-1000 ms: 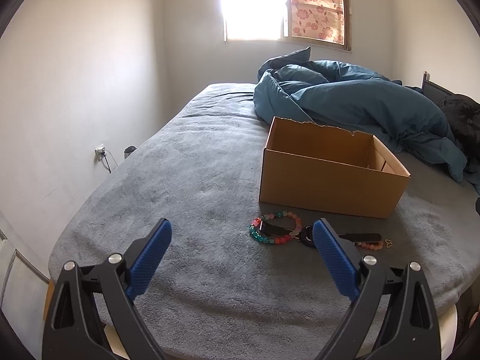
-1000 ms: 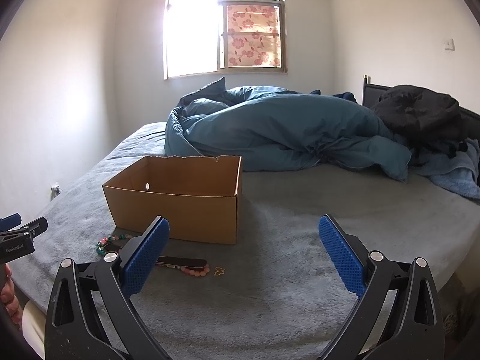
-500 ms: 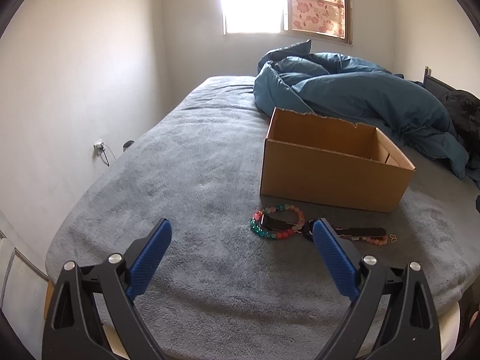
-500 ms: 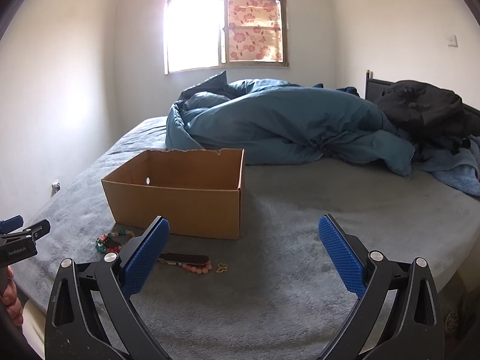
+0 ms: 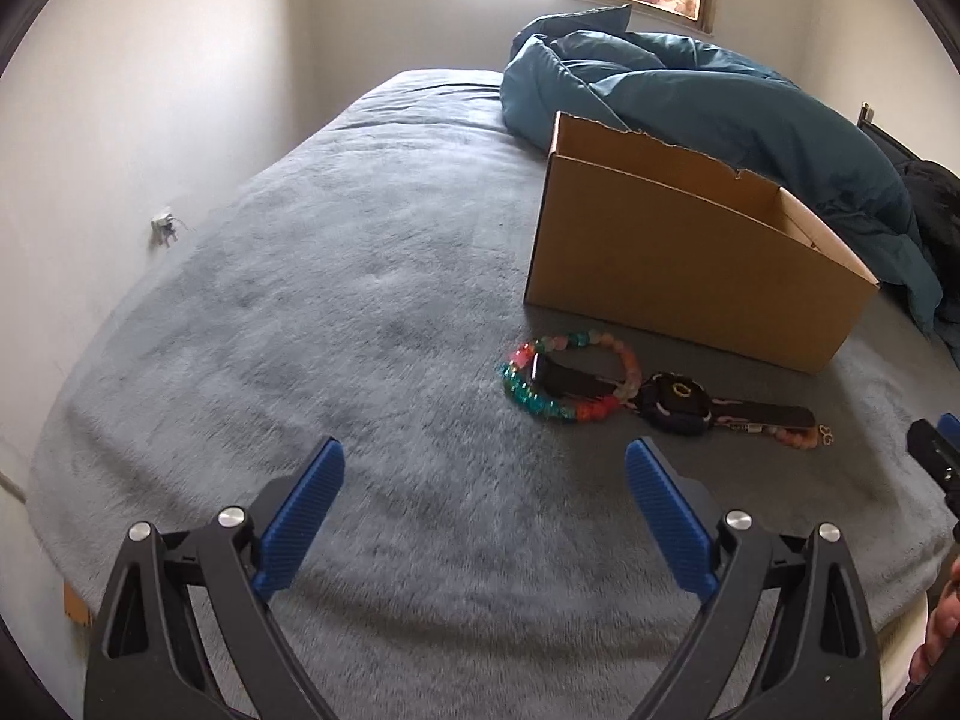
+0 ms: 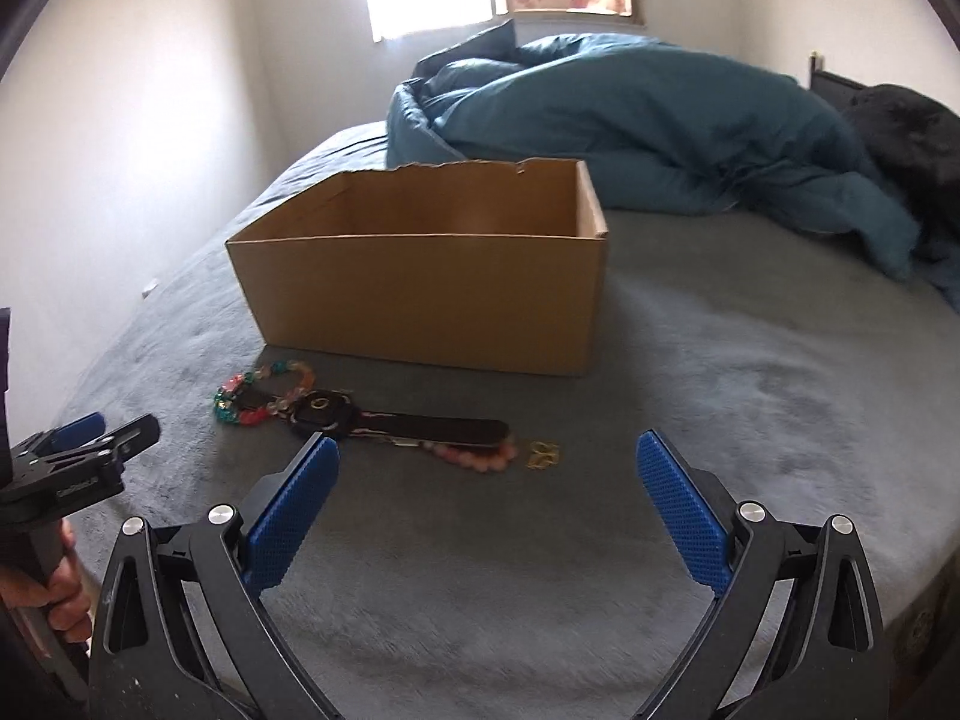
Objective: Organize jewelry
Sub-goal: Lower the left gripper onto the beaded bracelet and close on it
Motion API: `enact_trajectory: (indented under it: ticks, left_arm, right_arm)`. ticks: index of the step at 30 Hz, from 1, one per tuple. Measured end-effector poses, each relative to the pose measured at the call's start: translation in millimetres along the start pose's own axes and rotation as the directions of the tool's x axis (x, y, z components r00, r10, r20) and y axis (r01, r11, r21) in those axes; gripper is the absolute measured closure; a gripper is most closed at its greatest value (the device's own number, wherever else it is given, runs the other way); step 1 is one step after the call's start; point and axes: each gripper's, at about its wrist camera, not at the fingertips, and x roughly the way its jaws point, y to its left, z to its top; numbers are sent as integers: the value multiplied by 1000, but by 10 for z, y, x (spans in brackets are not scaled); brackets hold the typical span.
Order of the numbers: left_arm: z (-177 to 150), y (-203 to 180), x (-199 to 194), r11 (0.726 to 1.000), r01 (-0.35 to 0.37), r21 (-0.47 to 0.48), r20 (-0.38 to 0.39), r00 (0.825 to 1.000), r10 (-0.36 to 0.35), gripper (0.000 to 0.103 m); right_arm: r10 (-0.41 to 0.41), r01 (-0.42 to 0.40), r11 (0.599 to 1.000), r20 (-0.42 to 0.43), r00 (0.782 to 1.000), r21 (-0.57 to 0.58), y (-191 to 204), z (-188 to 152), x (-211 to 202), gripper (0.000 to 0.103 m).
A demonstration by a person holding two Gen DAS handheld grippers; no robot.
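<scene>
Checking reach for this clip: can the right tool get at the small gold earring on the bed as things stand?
Probably yes. The right tool is open, and the gold earring lies exposed on the grey blanket just ahead, beside the pink beads, nothing between.

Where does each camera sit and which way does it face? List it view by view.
Left wrist: sits on the left tongs, facing over the bed at the cardboard box and beaded bracelet; its blue fingers show, the right tongs at the right edge.
Right wrist: sits on the right tongs, facing the box and watch; the left tongs and a hand appear on its left.
Shared: box, bracelet, watch, blue duvet.
</scene>
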Motion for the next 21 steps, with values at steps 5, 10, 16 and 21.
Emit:
enact_trajectory:
  ticks: [5, 10, 16, 21]
  left_arm:
    - [111, -55, 171, 999, 43, 26, 4, 999, -43, 17]
    - [229, -93, 371, 996, 78, 34, -7, 997, -78, 29]
    - [325, -69, 617, 996, 85, 40, -32, 996, -84, 46]
    - [339, -75, 758, 993, 96, 68, -49, 995, -93, 61]
  right_arm:
    - [53, -53, 999, -32, 998, 7, 24, 70, 216, 13]
    - [125, -121, 991, -62, 990, 62, 25, 144, 443, 23]
    - [253, -246, 965, -84, 964, 86, 256, 369, 773, 38]
    - [352, -349, 936, -138, 926, 48, 590, 477, 1074, 52]
